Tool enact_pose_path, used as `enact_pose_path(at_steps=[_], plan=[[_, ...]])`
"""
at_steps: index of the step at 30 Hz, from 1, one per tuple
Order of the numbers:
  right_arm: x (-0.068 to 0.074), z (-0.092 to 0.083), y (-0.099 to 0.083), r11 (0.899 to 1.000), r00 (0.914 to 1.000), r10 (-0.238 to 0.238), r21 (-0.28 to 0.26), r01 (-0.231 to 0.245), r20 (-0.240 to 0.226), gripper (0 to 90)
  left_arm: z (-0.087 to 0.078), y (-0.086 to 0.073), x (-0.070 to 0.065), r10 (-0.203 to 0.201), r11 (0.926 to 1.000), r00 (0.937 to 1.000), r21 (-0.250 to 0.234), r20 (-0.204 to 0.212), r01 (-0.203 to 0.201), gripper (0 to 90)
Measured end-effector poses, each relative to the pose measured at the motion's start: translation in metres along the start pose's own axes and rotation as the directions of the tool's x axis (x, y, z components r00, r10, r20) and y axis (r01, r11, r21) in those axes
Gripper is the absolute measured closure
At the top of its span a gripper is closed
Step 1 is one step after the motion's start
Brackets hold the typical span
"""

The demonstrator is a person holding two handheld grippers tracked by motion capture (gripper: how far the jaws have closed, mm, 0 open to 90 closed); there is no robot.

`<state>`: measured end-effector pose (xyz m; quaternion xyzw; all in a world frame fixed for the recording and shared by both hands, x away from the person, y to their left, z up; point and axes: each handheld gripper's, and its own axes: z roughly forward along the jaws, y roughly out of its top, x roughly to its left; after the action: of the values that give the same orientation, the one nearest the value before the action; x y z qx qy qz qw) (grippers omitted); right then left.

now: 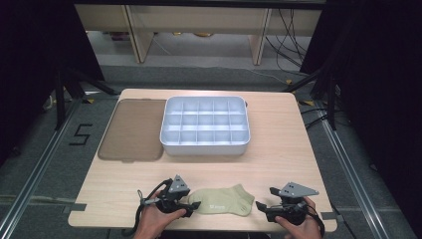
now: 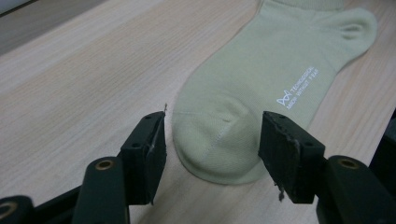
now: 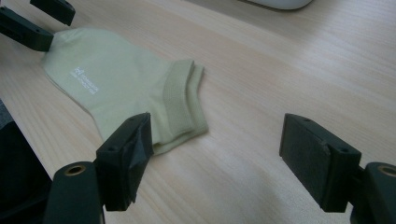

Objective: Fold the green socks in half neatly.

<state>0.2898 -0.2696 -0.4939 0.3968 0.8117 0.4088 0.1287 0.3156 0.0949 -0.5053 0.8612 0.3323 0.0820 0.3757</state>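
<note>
Sock is lying flat on the near edge of the table, pale green with a bit of white print on the side, right between our 2 grippers. In the high view its toe points to our left and its cuff to our right.

Our left gripper sits at the toe end. In the left gripper view the toe is between the 2 black jaws, but we can see a gap on each side, so the pads aren't pressing on it. The jaws are partly open and hold nothing.

Our right gripper is just beside the cuff end. In the right gripper view its jaws stand wide apart over bare wood, and the cuff lies just past 1 of them; we can't tell if that jaw touches the fabric. Nothing is held there either.

Farther back on the table we've got a white tray with lots of small compartments, and a flat brown lid lying just beside it on the left. Both are well apart from the sock.
</note>
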Motion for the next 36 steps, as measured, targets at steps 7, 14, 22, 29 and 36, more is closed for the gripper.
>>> enact_pose_path(at_steps=[7,14,22,29,36], plan=[[0.000,0.002,0.001,1.000,0.9989,-0.016,0.008,0.016,-0.045,26.2,0.004,-0.001,-0.001,0.020,0.9997,0.9998,0.011,-0.010,-0.020,53.8],[0.004,0.001,0.001,1.000,0.9991,0.014,0.001,-0.014,-0.039,25.9,0.004,-0.005,-0.001,-0.004,0.9995,0.9999,-0.031,-0.012,0.004,74.8],[0.003,0.001,0.002,1.000,0.9976,-0.011,-0.009,0.011,-0.068,26.0,0.001,-0.006,0.001,-0.009,0.9992,0.9999,-0.039,-0.010,0.009,83.6],[0.004,0.003,0.004,1.000,0.9946,-0.024,-0.014,0.022,-0.101,27.1,-0.010,-0.006,0.007,0.001,0.9995,0.9999,-0.033,-0.013,-0.001,83.9],[0.016,0.006,0.009,0.996,0.9862,-0.067,-0.061,0.059,-0.151,51.5,-0.023,-0.007,0.015,0.022,0.9996,0.9997,-0.019,-0.012,-0.022,83.9]])
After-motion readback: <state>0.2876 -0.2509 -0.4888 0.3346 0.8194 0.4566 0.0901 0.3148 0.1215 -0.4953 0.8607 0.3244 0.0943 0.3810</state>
